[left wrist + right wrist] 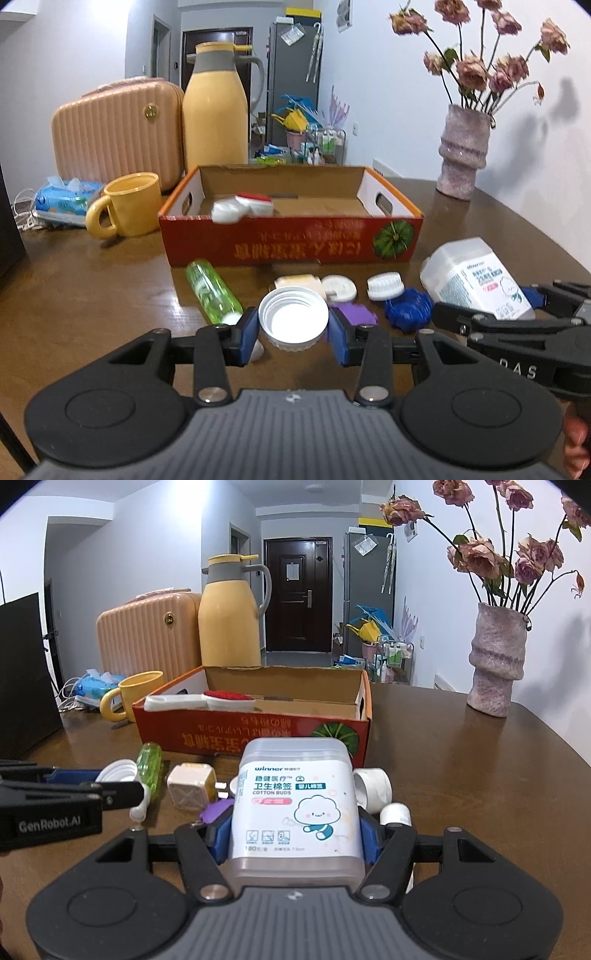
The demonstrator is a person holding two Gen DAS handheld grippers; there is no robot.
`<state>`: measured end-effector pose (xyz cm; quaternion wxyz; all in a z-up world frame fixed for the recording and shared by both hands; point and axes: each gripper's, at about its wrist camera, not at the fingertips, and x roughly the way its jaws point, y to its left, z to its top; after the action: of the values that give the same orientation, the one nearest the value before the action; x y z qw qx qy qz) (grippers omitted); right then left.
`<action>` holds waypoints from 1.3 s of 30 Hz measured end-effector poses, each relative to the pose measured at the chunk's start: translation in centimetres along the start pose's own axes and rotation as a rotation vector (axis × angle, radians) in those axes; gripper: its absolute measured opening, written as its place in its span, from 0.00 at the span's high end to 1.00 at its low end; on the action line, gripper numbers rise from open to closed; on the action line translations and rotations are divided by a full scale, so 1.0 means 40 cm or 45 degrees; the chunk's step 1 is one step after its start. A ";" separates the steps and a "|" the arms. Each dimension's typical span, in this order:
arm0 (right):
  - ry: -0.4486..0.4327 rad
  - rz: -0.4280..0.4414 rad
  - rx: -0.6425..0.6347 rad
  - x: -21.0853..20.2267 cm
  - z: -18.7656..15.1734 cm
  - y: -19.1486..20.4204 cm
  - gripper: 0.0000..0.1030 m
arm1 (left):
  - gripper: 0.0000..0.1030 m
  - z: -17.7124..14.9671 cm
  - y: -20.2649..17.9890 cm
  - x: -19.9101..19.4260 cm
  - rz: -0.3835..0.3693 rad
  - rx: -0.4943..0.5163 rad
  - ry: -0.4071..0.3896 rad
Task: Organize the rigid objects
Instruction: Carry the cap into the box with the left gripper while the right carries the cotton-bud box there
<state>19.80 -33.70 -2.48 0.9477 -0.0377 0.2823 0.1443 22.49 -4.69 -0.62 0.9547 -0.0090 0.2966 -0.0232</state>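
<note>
Two tongs gripping — left tongs (293, 325) clasp white cap (293, 323), right tongs (295, 832) clamp cotton-bud box (295, 805).

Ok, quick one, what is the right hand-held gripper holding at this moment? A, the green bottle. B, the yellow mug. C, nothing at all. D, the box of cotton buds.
D: in the right wrist view the right hand-held gripper has its blue pads pressed on both sides of the cotton buds box.

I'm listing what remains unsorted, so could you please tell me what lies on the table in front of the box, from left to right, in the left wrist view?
Green bottle → beige plug → round white lid → white ribbed cap → blue crinkled piece.
</note>
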 end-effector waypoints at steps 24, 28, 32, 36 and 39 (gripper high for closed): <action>-0.080 -0.001 0.022 0.140 0.194 0.033 0.38 | 0.61 0.207 0.106 0.081 0.071 -0.078 -0.137; -0.081 0.001 0.031 0.173 0.219 0.033 0.38 | 0.61 0.237 0.120 0.107 0.080 -0.095 -0.148; -0.080 0.002 0.040 0.214 0.242 0.039 0.38 | 0.61 0.264 0.135 0.139 0.088 -0.116 -0.151; -0.075 0.003 0.051 0.252 0.263 0.043 0.38 | 0.61 0.289 0.152 0.170 0.098 -0.136 -0.158; -0.072 -0.001 0.060 0.284 0.277 0.045 0.38 | 0.61 0.305 0.165 0.196 0.105 -0.153 -0.156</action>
<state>34.14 -27.42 0.63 0.9560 -0.0114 0.2585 0.1383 36.12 1.55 4.79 0.9689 -0.0554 0.2388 0.0347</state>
